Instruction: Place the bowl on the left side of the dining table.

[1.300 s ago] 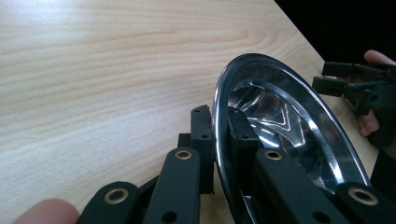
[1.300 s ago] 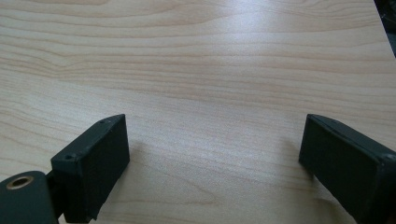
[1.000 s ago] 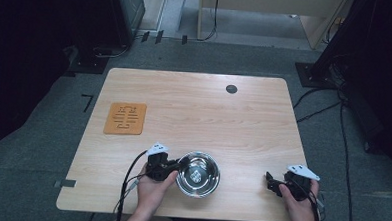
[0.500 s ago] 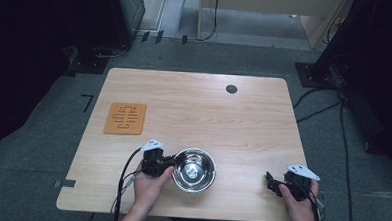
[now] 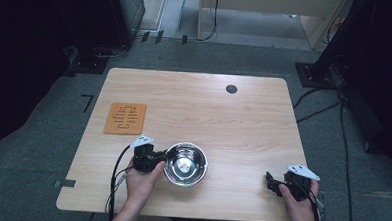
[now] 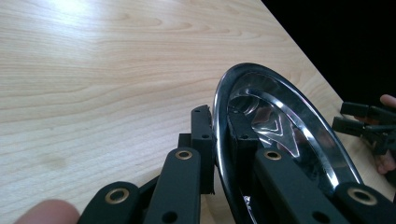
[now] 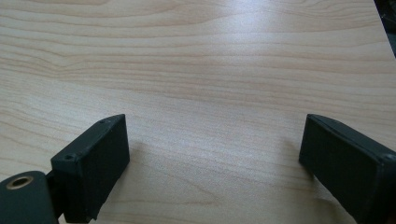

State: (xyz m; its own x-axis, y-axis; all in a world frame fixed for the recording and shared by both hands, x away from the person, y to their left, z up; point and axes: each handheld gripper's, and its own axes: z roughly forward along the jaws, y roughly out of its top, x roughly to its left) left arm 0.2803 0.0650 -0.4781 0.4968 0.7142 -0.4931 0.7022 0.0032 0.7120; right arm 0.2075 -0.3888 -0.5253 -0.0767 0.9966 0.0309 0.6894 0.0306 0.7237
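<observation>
The left claw (image 6: pixel 222 135) pinches the rim of the steel bowl (image 5: pixel 185 163), one jaw inside, one outside, near the table's (image 5: pixel 194 105) front edge. The right claw (image 7: pixel 212 154) rests spread wide and empty on bare wood. Such a thin-rim grip could let the slick bowl pivot or slip free if tilted.

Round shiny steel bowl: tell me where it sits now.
In the high view the round shiny steel bowl sits near the table's front edge, left of centre, its rim clamped by the left tongs.

Left gripper (image 5: pixel 163 156) has its jaws clamped together; right gripper (image 5: pixel 271 181) rests with jaws spread wide.
</observation>
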